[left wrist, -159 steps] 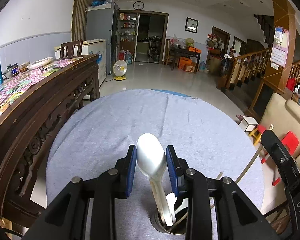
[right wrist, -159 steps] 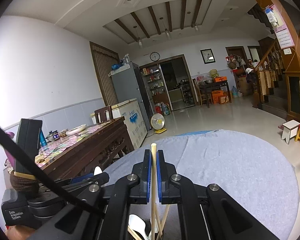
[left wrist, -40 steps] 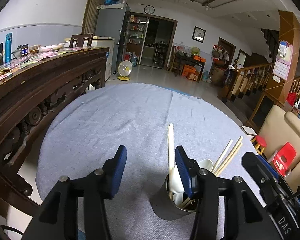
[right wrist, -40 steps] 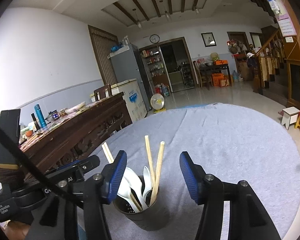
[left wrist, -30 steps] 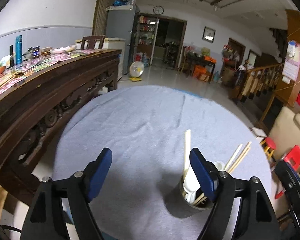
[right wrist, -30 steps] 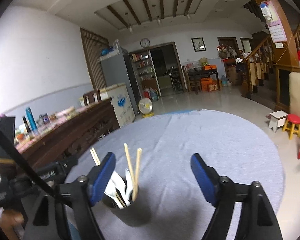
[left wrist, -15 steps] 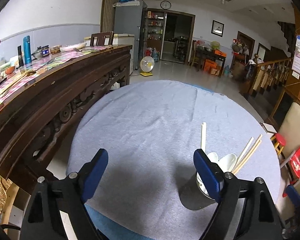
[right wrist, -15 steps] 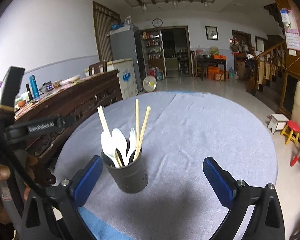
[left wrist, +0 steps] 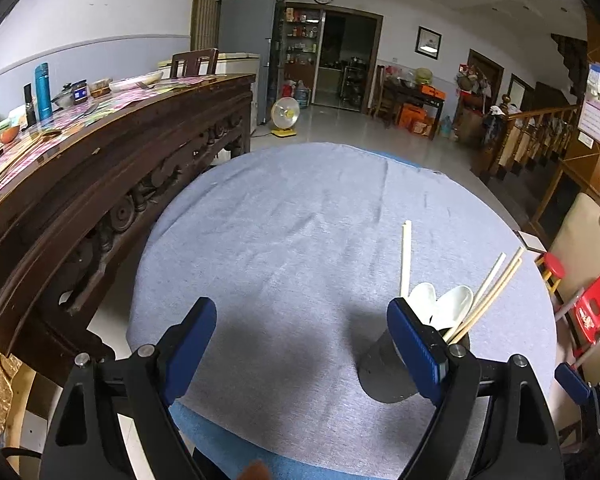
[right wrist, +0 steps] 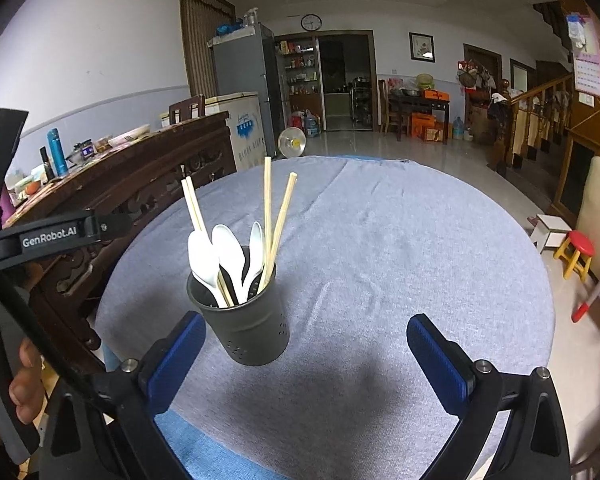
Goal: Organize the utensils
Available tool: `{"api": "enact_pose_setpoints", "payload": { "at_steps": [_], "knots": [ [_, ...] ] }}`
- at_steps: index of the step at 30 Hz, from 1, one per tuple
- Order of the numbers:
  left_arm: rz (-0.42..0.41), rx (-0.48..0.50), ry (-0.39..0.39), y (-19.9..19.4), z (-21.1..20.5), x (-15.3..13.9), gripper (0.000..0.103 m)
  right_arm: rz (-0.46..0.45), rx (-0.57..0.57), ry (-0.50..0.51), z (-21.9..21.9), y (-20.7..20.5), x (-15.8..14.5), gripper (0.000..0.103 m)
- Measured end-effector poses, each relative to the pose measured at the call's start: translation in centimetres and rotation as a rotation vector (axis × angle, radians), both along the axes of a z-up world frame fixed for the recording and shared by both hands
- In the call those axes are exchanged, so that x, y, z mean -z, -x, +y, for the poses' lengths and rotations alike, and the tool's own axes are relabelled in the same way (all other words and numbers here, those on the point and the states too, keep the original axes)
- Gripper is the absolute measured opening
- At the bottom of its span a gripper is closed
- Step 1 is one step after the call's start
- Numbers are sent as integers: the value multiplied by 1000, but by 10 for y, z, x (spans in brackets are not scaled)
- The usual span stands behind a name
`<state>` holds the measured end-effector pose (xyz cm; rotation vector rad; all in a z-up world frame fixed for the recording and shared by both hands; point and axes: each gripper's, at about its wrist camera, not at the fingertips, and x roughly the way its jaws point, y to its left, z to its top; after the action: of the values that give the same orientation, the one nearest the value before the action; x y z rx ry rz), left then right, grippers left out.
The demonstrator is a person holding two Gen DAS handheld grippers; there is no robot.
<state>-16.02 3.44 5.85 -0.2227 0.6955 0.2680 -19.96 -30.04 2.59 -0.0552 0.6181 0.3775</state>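
A dark grey perforated utensil holder (right wrist: 256, 328) stands near the front edge of a round table under a grey cloth (right wrist: 380, 240). Three white spoons (right wrist: 224, 248) and several wooden chopsticks (right wrist: 268, 208) stand upright in it. My right gripper (right wrist: 306, 326) is open wide just short of the holder, which is nearer its left finger, and nothing is held. In the left wrist view the holder (left wrist: 384, 368) is partly hidden behind the right finger of my open, empty left gripper (left wrist: 300, 312); spoons (left wrist: 452, 304) and chopsticks (left wrist: 405, 256) rise above it.
A dark carved wooden sideboard (left wrist: 100, 152) with bottles and dishes runs along the table's left side. A beige armchair (left wrist: 580, 232), a red chair (left wrist: 596, 308) and a red stool (right wrist: 578, 248) stand to the right. A hand (right wrist: 24, 380) holds the left gripper's body.
Both grippers have backed away from the holder and their jaws have spread wider. The right wrist view has tipped downward, so the whole holder now shows.
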Motion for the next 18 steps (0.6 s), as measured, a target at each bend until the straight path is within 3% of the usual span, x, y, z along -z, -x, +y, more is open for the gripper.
{"api": "enact_pose_setpoints", "payload": {
  "at_steps": [18],
  "knots": [
    [-2,120,-79,-1,-25,-3,92,-26,9,36,2,-3,-8,103]
  ]
}}
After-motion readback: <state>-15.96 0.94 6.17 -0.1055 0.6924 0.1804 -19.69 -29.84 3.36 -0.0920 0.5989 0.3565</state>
